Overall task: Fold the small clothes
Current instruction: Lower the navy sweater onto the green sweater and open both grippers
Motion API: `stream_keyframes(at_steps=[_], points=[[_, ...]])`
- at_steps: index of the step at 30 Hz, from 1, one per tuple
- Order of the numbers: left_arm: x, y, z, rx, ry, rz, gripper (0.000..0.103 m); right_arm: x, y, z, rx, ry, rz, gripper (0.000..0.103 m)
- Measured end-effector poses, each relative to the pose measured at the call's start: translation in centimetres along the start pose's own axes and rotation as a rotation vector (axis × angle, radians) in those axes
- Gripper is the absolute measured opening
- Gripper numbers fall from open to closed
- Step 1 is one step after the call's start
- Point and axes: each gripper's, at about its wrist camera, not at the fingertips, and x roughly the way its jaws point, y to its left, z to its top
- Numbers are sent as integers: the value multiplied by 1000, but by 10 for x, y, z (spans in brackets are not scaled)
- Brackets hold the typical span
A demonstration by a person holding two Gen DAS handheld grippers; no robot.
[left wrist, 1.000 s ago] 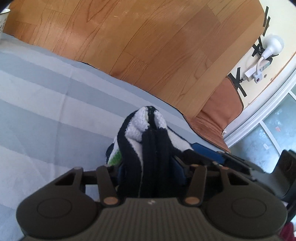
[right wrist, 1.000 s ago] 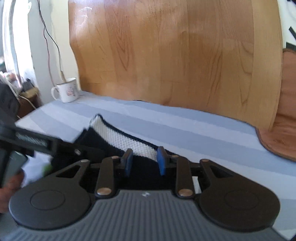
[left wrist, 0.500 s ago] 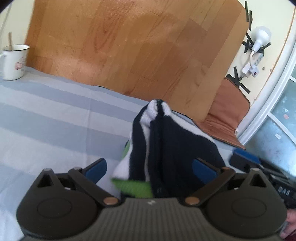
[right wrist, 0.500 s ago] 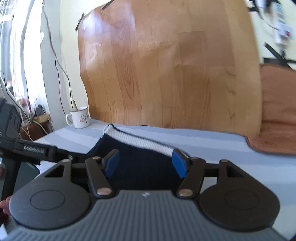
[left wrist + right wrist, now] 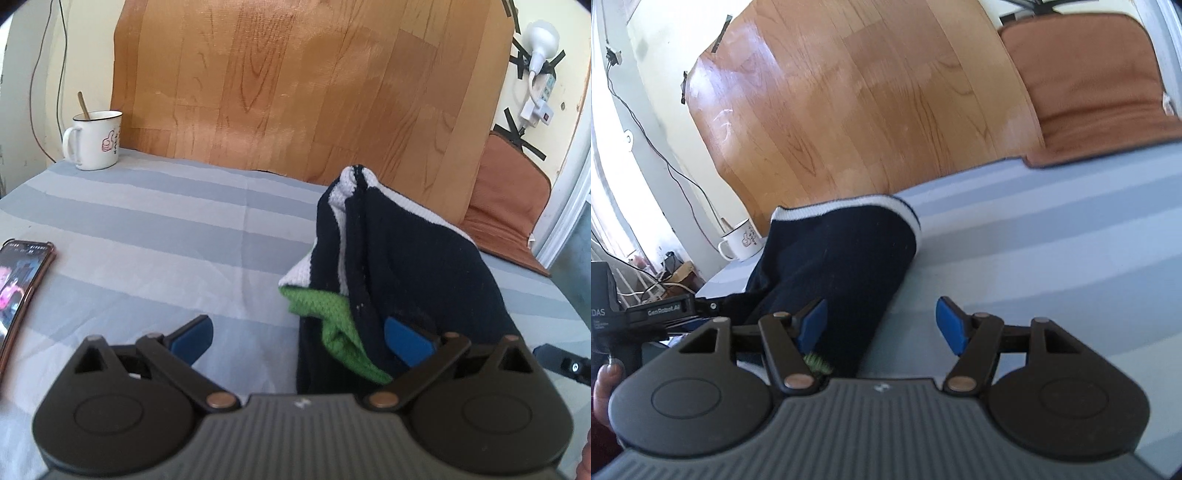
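A folded dark navy sock bundle with white bands and a green patch rests on the striped grey-blue sheet. My left gripper is open wide. Its right pad sits against the bundle's near end and its left pad is over bare sheet. In the right wrist view the same bundle lies ahead and to the left. My right gripper is open, its left pad beside the cloth, nothing pinched. The left gripper's body shows at the left edge there.
A white enamel mug with a spoon stands at the sheet's far left. A phone lies at the left edge. A wooden board leans behind, a brown cushion to its right. A person's hand holds the left gripper.
Both grippers went from shut on the sock to open and drew back from it. The bundle now lies free on the sheet. The left view swung left, showing mug and phone.
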Motion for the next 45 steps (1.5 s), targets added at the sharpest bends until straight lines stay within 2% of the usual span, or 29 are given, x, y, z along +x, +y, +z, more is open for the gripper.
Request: stream_keyframes(at_steps=[8, 24, 29, 34, 39, 43, 45], points=[[-10, -5, -13, 32, -3, 49, 102, -2, 2, -10, 19, 2, 22, 69], [-12, 2, -32, 26, 18, 112, 103, -2, -1, -24, 33, 36, 34, 70], [-9, 5, -44, 23, 9, 90, 103, 1, -6, -25, 41, 62, 23, 70], [-13, -4, -53, 83, -17, 70, 103, -1, 0, -27, -10, 80, 16, 73], [-13, -12, -58, 116, -4, 33, 103, -3, 5, -30, -41, 102, 25, 78], [-16, -17, -64, 131, -18, 25, 103, -7, -2, -31, 39, 107, 84, 87], [-17, -18, -67, 131, -26, 28, 103, -9, -7, -33, 106, 91, 108, 89]])
